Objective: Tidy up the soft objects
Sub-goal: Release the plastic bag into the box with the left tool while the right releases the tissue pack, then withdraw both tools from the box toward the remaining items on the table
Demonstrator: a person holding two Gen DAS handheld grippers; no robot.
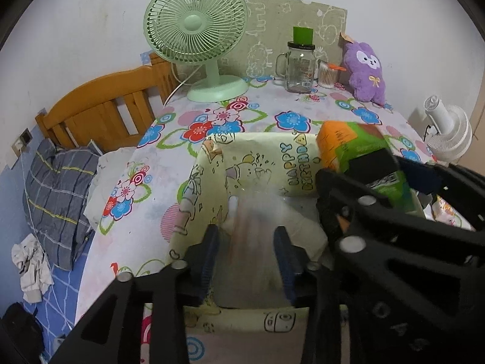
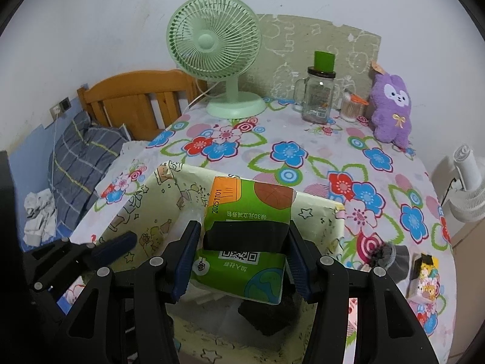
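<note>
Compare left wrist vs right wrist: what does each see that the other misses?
Only left wrist: a blurred clear bag between the left gripper fingers, inside the box.
Only right wrist: the QR code face of the green tissue pack, grey socks and a small cartoon pack on the table.
Both: the yellow storage box, right gripper clamping the tissue pack above it, green fan, glass jar, purple plush.

Floral-cloth table [image 2: 303, 163]: green fan [image 2: 216, 57], glass jar [image 2: 318, 97], purple plush [image 2: 391, 109], yellow box [image 2: 321, 215].
</note>
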